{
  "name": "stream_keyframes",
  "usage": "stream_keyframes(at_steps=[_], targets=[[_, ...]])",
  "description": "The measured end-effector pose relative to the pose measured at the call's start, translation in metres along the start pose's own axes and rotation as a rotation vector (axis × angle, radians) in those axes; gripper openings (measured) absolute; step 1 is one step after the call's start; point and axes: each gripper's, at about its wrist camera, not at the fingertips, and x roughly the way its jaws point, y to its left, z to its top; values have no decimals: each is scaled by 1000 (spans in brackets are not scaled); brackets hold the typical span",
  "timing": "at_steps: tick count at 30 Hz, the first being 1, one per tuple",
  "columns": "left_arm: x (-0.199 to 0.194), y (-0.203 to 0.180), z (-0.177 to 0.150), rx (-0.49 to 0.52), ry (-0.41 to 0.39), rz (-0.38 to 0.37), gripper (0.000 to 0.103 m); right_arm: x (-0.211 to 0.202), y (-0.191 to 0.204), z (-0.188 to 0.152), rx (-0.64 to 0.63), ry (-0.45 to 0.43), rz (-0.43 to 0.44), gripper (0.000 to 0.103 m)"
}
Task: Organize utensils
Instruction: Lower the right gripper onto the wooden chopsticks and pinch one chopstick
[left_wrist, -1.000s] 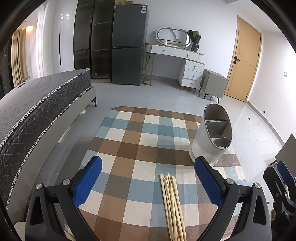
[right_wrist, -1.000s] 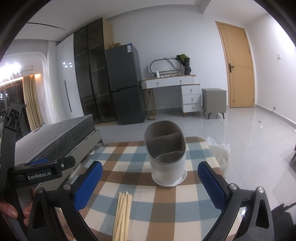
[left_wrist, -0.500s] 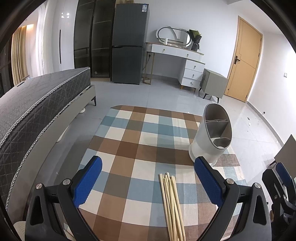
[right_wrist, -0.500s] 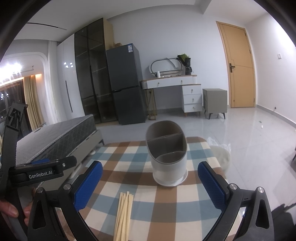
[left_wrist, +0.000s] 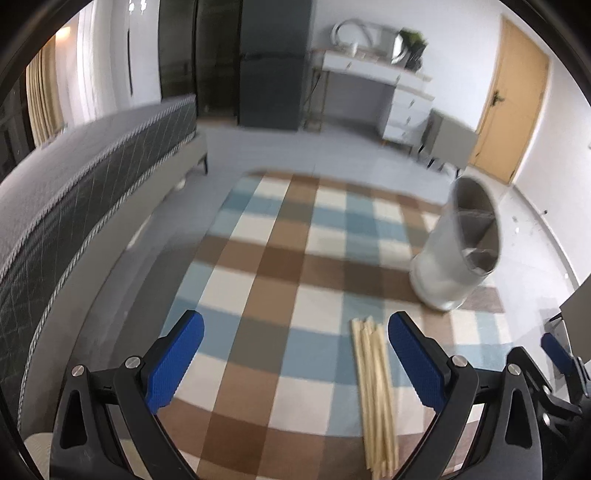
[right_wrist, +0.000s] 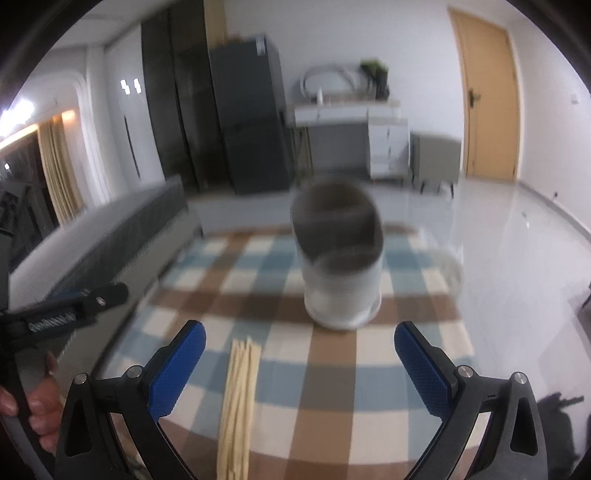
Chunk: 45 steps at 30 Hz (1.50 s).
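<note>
A bundle of pale wooden chopsticks (left_wrist: 375, 397) lies on the checked tablecloth (left_wrist: 266, 258), just inside the right finger of my left gripper (left_wrist: 295, 332), which is open and holds nothing. A white and grey utensil holder (left_wrist: 458, 254) with divided compartments stands upright beyond them, to the right. In the right wrist view the chopsticks (right_wrist: 236, 406) lie between the fingers of my right gripper (right_wrist: 301, 341). Its jaws stand wide and are closing slightly, with no pad touching anything. The holder (right_wrist: 340, 266) stands straight ahead of it, blurred.
A grey bed (left_wrist: 74, 192) runs along the table's left side. A dark fridge (right_wrist: 251, 118), a white dresser (right_wrist: 369, 125) and a wooden door (right_wrist: 487, 96) stand at the far wall. A hand (right_wrist: 40, 410) holding the left gripper shows at the right wrist view's left edge.
Both grippers have tipped downward and dropped closer to the table. The chopsticks and holder now sit higher and larger in both views. The left view has swung so the chopsticks lie nearer its right finger.
</note>
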Motion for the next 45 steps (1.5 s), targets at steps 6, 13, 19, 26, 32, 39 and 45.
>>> stream_keyframes(at_steps=[6, 13, 19, 26, 32, 39, 45], targets=[[24, 27, 0, -75, 115, 29, 98, 75, 6, -4, -3, 257, 55, 76], [40, 47, 1, -150, 207, 27, 98, 137, 26, -10, -42, 446, 116, 52], [44, 55, 1, -170, 233, 15, 98, 163, 39, -11, -64, 511, 123, 43], [46, 61, 2, -188, 250, -7, 98, 175, 49, -11, -87, 530, 97, 27], [46, 63, 0, -174, 242, 21, 98, 175, 41, -7, -2, 514, 116, 6], [55, 52, -5, -119, 257, 35, 98, 138, 19, 6, 73, 385, 157, 6], [77, 27, -14, -74, 343, -36, 98, 93, -4, 24, 136, 221, 207, 6]])
